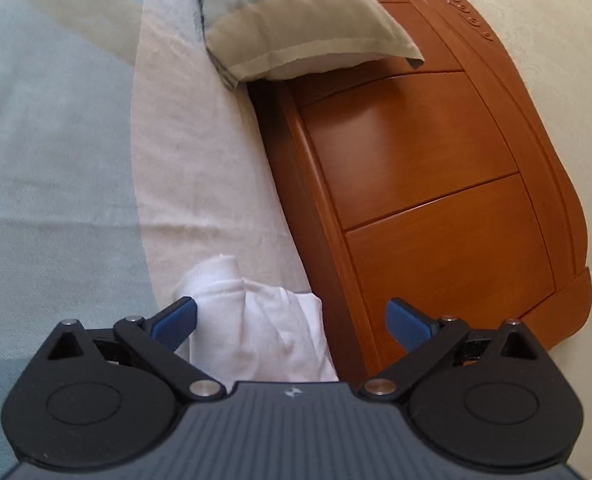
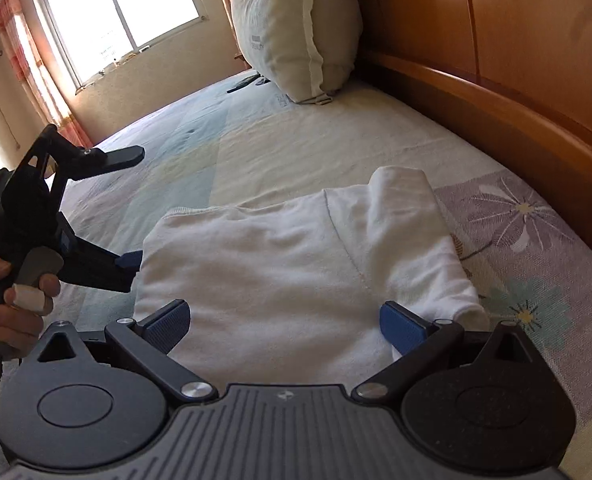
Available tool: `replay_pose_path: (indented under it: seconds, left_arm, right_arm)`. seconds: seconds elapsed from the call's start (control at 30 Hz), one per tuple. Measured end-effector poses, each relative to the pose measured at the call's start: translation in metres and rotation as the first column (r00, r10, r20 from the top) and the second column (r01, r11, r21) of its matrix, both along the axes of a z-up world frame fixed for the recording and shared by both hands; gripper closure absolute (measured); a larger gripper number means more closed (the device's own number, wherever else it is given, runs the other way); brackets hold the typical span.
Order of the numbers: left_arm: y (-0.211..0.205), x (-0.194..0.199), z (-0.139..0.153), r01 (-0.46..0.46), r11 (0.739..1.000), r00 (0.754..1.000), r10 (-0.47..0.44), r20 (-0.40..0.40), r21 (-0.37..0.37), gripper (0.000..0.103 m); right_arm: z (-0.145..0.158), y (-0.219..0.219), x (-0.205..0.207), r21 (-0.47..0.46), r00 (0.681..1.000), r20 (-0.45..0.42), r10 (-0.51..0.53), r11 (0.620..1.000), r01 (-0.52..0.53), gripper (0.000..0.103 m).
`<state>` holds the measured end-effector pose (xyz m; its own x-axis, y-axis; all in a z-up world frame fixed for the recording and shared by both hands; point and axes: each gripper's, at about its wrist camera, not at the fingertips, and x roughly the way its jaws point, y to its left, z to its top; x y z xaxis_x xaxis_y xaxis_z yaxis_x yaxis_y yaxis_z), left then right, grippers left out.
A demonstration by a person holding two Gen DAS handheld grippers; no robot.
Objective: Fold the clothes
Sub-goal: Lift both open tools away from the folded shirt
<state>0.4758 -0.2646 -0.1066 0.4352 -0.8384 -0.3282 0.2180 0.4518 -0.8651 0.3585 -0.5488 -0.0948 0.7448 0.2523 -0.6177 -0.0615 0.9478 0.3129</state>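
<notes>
A white garment (image 2: 280, 264) lies folded flat on the bed, its sleeve (image 2: 411, 240) laid along the right side. My right gripper (image 2: 292, 324) hovers open just above the garment's near edge, nothing between its blue pads (image 2: 401, 328). In the left wrist view the same white garment (image 1: 256, 332) shows bunched below my left gripper (image 1: 292, 324), which is open with its pads clear of the cloth. The left gripper (image 2: 130, 260) also appears in the right wrist view at the garment's left edge, held by a hand (image 2: 12, 312).
A wooden headboard (image 1: 435, 184) runs along the bed's far side. A pillow (image 2: 296, 28) leans against it. The bedsheet (image 2: 527, 232) has a floral print at the right. A window (image 2: 116, 4) and curtains are at the back left.
</notes>
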Motion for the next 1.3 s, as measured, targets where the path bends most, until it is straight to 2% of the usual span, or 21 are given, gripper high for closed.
replay_pose_path:
  seconds: [0.03,0.13,0.2,0.23,0.3,0.37,0.43,0.5,0.6,0.7,0.77,0.83,0.93,1.0,1.07,1.13,1.2,1.27,1.3]
  left_arm:
    - [0.008,-0.004,0.008,-0.025,0.999,0.998,0.022,0.055,0.039,0.003]
    - [0.021,-0.010,0.023,-0.056,0.986,0.995,0.041,0.096,0.157,0.003]
    - [0.030,-0.023,0.030,-0.044,0.978,0.992,0.018,0.124,0.206,0.003]
    - [0.033,-0.028,0.032,-0.035,0.974,0.991,0.005,0.137,0.224,0.003]
    - [0.045,-0.043,0.035,-0.022,0.967,0.987,-0.020,0.161,0.255,0.003]
    - [0.058,-0.060,0.036,-0.025,0.961,0.983,-0.026,0.179,0.276,0.003]
    - [0.071,-0.074,0.039,-0.031,0.958,0.981,-0.026,0.194,0.285,0.003]
    - [0.081,-0.086,0.041,-0.029,0.949,0.977,-0.039,0.211,0.313,0.003]
    - [0.092,-0.111,0.044,-0.057,0.907,0.959,-0.067,0.277,0.418,0.003]
    - [0.100,-0.136,0.044,-0.092,0.847,0.941,-0.098,0.323,0.524,0.003]
    - [0.100,-0.147,0.040,-0.081,0.822,0.938,-0.129,0.322,0.564,0.003]
    - [0.098,-0.157,0.037,-0.063,0.799,0.936,-0.159,0.312,0.598,0.003]
    - [0.097,-0.172,0.037,-0.060,0.776,0.925,-0.193,0.327,0.628,0.003]
    - [0.098,-0.179,0.038,-0.052,0.773,0.917,-0.213,0.337,0.632,0.003]
    - [0.098,-0.186,0.038,-0.047,0.772,0.912,-0.227,0.343,0.634,0.003]
    - [0.098,-0.189,0.037,-0.052,0.763,0.913,-0.225,0.340,0.644,0.002]
    - [0.099,-0.191,0.035,-0.063,0.742,0.917,-0.221,0.333,0.667,0.002]
    - [0.101,-0.196,0.033,-0.076,0.716,0.910,-0.234,0.342,0.693,0.002]
    - [0.101,-0.198,0.033,-0.085,0.705,0.907,-0.238,0.348,0.704,0.002]
  right_arm:
    - [0.004,0.004,-0.003,-0.013,1.000,0.005,-0.004,1.000,0.005,0.000]
    - [0.022,0.027,-0.007,-0.063,0.997,0.077,0.023,0.998,-0.018,0.000]
    - [0.034,0.047,-0.003,-0.127,0.990,0.125,0.067,0.991,-0.051,0.000]
    - [0.038,0.061,0.005,-0.198,0.988,0.135,0.078,0.979,-0.050,0.000]
    - [0.034,0.082,0.026,-0.325,0.991,0.122,0.061,0.946,-0.018,0.000]
    - [0.018,0.091,0.049,-0.391,0.997,0.078,-0.004,0.920,0.034,0.000]
    - [-0.010,0.092,0.074,-0.358,0.999,-0.031,-0.030,0.934,0.016,0.000]
    - [-0.019,0.101,0.070,-0.374,0.999,0.010,-0.045,0.926,0.046,0.000]
    - [-0.006,0.098,0.069,-0.337,0.998,-0.030,-0.052,0.941,0.038,0.000]
    - [0.014,0.091,0.037,-0.274,0.999,0.022,-0.043,0.961,0.048,0.000]
    - [0.013,0.090,0.015,-0.285,0.998,0.035,-0.054,0.956,0.061,0.000]
    - [-0.004,0.089,0.004,-0.293,0.999,-0.009,-0.038,0.955,0.033,0.000]
    - [-0.013,0.090,-0.014,-0.328,0.999,0.030,-0.036,0.944,0.043,0.000]
    - [-0.001,0.084,-0.026,-0.295,0.995,0.095,-0.038,0.953,0.065,0.000]
    - [0.007,0.076,-0.033,-0.320,0.981,0.189,-0.040,0.942,0.100,0.000]
    - [0.000,0.061,-0.023,-0.369,0.987,0.145,-0.070,0.922,0.119,0.000]
    - [-0.015,0.037,-0.016,-0.315,0.991,0.069,-0.118,0.940,0.134,0.000]
    - [-0.014,0.028,-0.023,-0.260,0.989,0.090,-0.119,0.956,0.139,0.000]
    - [-0.009,0.031,-0.027,-0.267,0.989,0.094,-0.118,0.953,0.139,0.000]
